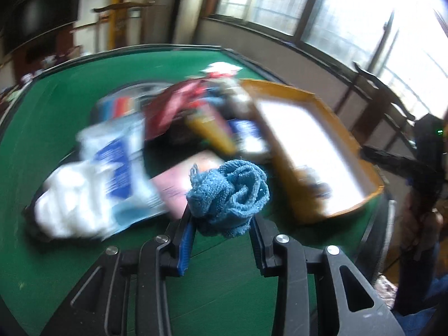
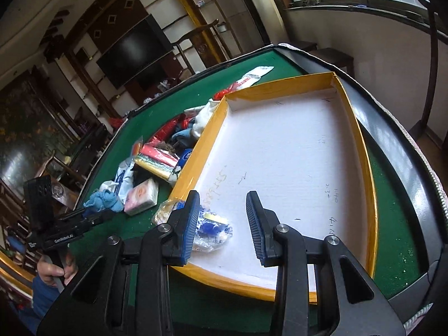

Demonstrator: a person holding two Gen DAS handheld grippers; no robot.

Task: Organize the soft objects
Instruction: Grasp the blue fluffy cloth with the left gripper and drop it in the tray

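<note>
Here the left gripper (image 1: 221, 224) clamps a bunched blue knitted cloth (image 1: 228, 197), lifted above the green table (image 1: 50, 128) beside the pile of packets (image 2: 156, 156). The right gripper (image 2: 224, 224) hangs with jaws apart and nothing between them, over the near corner of the yellow-rimmed tray (image 2: 355, 128). In the tray lies one clear plastic packet (image 2: 207, 224) with blue and yellow contents, perhaps small toiletries; the white floor is otherwise bare.
</note>
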